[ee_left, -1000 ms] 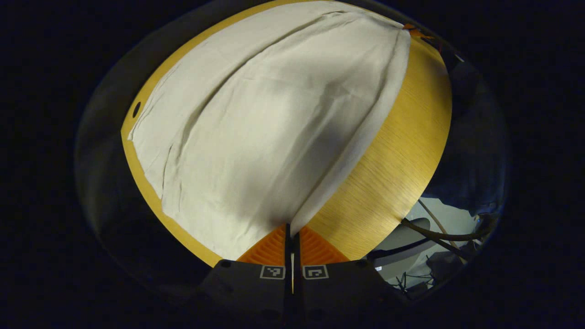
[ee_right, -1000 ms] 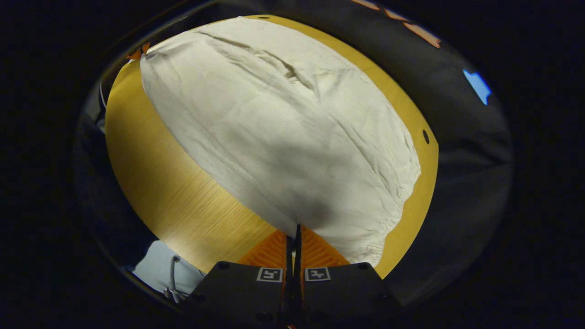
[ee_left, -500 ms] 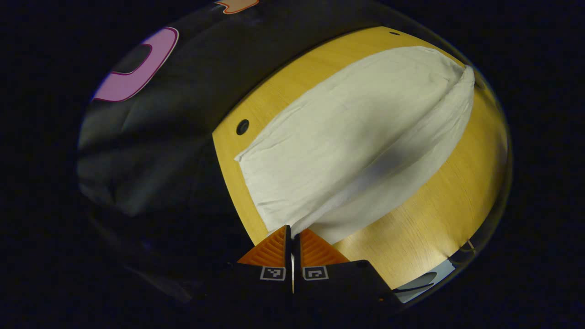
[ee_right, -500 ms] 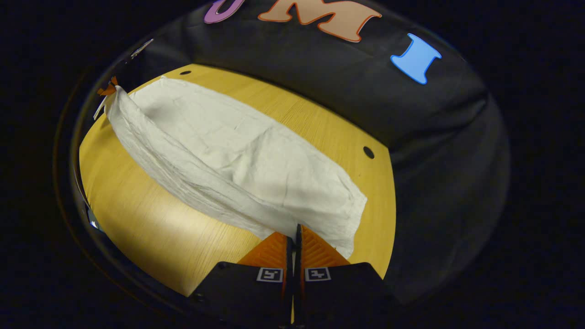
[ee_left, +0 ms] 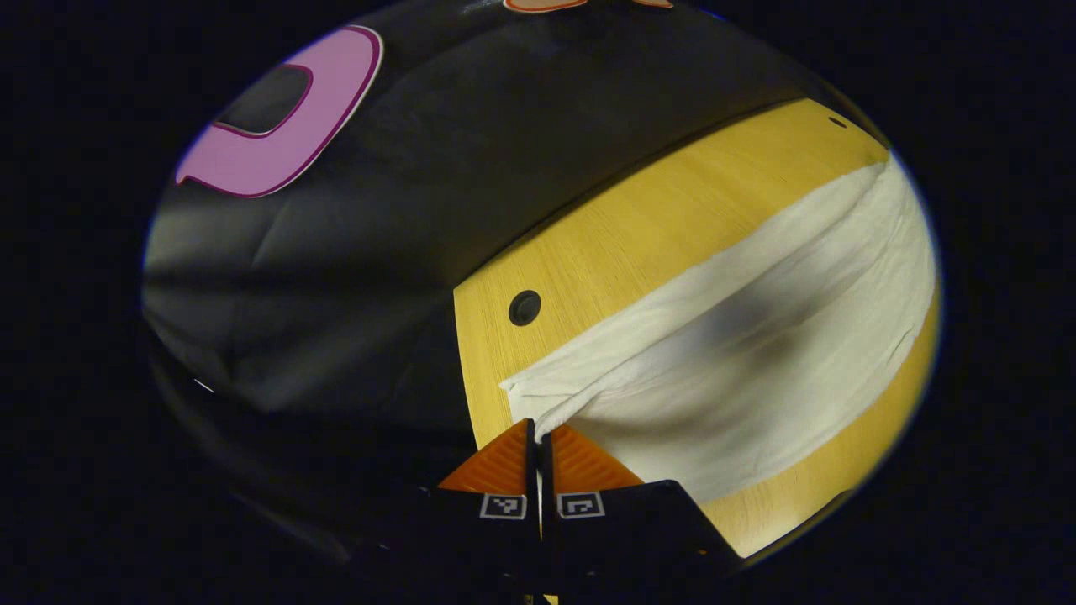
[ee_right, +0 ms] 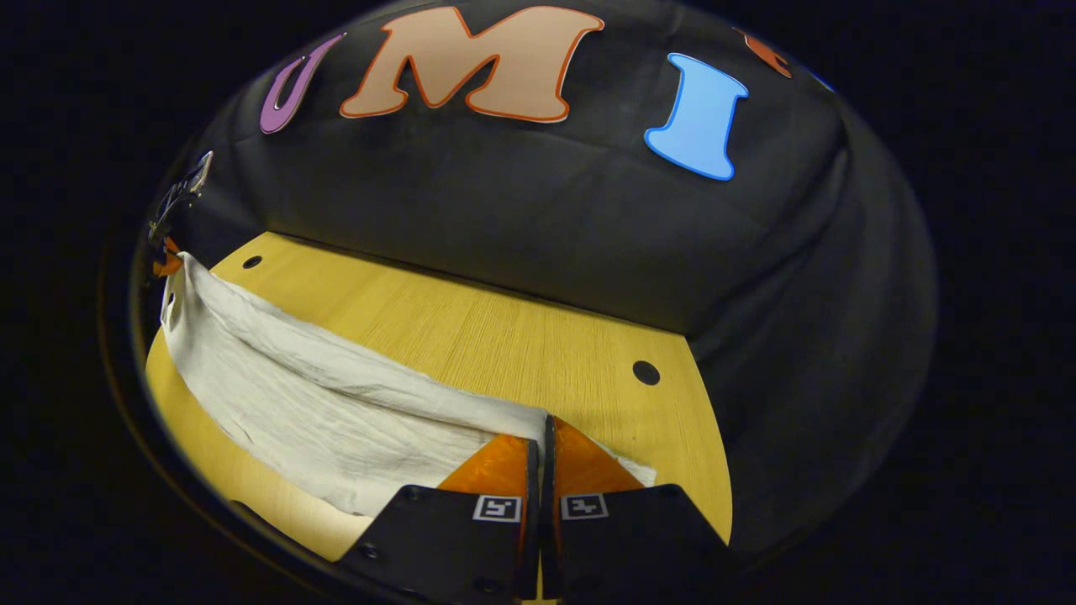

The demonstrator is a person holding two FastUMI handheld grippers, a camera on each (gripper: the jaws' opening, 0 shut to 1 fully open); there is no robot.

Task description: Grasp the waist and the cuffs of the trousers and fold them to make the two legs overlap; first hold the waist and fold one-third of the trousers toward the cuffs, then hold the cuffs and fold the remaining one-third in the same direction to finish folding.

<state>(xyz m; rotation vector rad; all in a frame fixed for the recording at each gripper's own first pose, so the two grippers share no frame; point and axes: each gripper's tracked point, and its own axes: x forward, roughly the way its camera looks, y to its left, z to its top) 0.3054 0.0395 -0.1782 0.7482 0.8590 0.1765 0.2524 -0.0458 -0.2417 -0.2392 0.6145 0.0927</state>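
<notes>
Cream trousers [ee_left: 756, 336] lie lengthwise across the yellow wooden table [ee_left: 639, 227]. In the left gripper view my left gripper [ee_left: 538, 433] is shut on a corner of the cuff end, and the cloth doubles over from there toward the far right. In the right gripper view my right gripper [ee_right: 542, 428] is shut on the waist end of the trousers [ee_right: 319, 403], whose lifted edge runs in a long fold to the far left. There the left gripper [ee_right: 168, 262] holds the other end of that fold. Cloth under the fold is hidden.
The black cloth wall [ee_right: 521, 218] stands right behind the table's far edge [ee_right: 471, 328]. Round holes [ee_right: 646, 371] mark the table's far corners, one of them [ee_left: 524, 307] close to my left gripper. A strip of bare wood lies between trousers and wall.
Both grippers, still shut on the trousers' near edge, have carried it up and over toward the wall. The flat spread of cloth has narrowed to a long doubled band.
</notes>
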